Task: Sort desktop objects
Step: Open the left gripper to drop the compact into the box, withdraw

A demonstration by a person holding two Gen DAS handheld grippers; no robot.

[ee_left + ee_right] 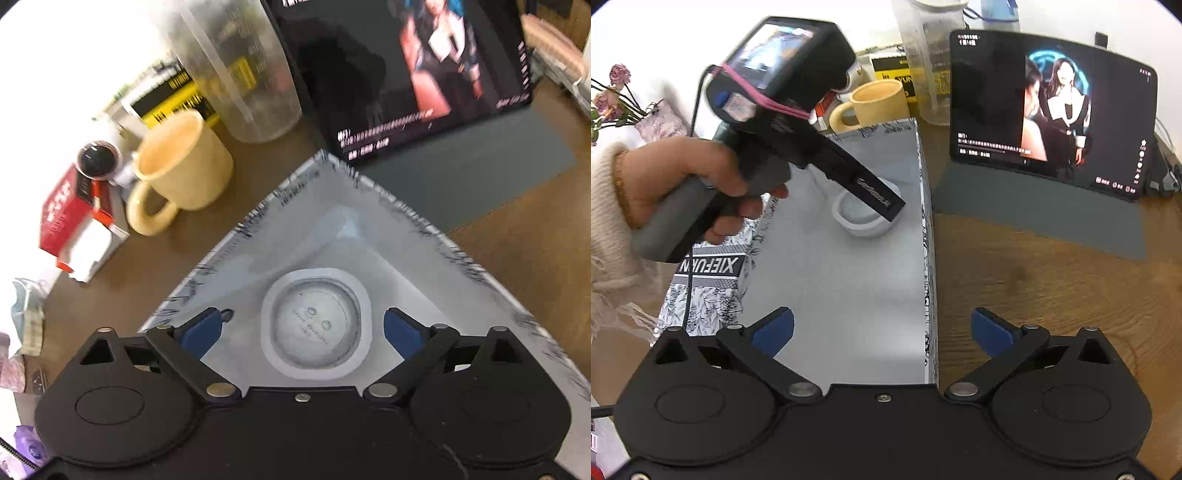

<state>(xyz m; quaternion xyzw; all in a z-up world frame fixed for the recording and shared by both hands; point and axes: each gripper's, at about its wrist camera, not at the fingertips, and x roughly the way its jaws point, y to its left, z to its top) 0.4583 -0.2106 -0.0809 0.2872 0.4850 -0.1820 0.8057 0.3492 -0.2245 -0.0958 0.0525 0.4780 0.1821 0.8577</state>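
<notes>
Left wrist: white container point(316, 324) between jaws

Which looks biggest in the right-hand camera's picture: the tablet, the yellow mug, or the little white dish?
1. Tablet
2. Yellow mug and white dish: these look alike, and the dish is partly hidden, so no ranking.

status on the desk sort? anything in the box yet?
Done: one small white round case lies inside the open grey box. In hand: nothing; the left gripper is open around that case, the right gripper open and empty. Left: yellow mug, red carton and clear jug sit outside.
</notes>
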